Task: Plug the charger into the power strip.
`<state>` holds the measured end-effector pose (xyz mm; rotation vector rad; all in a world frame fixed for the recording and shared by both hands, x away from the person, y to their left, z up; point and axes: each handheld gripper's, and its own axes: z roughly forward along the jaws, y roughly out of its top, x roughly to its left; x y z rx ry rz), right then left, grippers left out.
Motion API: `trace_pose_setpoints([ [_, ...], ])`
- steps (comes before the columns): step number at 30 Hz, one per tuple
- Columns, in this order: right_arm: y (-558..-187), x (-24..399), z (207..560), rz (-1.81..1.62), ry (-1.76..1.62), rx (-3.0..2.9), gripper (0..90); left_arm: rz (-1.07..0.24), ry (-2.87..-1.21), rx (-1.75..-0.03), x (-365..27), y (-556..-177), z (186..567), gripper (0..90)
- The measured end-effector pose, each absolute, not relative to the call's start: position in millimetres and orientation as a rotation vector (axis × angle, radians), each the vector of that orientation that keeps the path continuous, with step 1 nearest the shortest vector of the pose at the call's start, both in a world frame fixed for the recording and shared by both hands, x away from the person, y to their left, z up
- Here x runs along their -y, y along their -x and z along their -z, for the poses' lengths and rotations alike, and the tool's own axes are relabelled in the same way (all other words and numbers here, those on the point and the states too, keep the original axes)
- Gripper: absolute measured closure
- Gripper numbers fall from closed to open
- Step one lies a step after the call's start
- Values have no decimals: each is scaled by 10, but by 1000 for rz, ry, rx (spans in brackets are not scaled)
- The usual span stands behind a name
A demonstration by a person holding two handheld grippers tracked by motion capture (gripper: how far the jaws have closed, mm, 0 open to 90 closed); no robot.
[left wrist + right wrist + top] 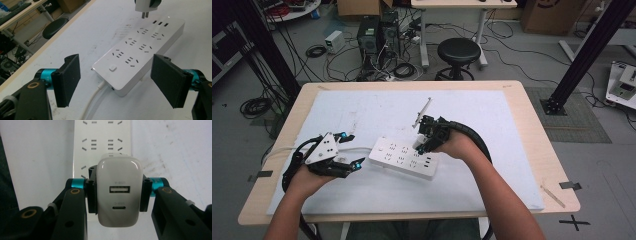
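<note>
White sheeting covers the bench (pixel 532 150), where a white power strip (pixel 404 157) lies mid-frame. Above its right end, the right gripper (pixel 118 195) pinches a white USB charger (pixel 119 191) between its jaws, prongs just over the sockets. At lower left, the left gripper (pixel 116 80) has jaws spread, flanking the strip's switch end without touching

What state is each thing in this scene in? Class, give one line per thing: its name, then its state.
Power strip: flat on the table, every socket empty.
Strip's cable: attached at the switch end.
Charger: clamped in the tongs, prongs above the strip, not plugged in.
Right tongs: shut on the charger.
Left tongs: open, at the strip's switch end, not touching it.
</note>
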<state>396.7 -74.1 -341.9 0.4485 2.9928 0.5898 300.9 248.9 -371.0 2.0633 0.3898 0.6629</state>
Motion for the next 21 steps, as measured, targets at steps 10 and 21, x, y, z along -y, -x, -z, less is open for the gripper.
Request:
trace_pose_setpoints([
  [10,-4071,470,3456,-357,-350,-3076,629,-664,-2053,-414,-2584,-2977,3758,240],
  [21,-4121,315,3536,-223,-357,-3112,629,-664,-2043,-434,-2672,-2956,3814,240],
])
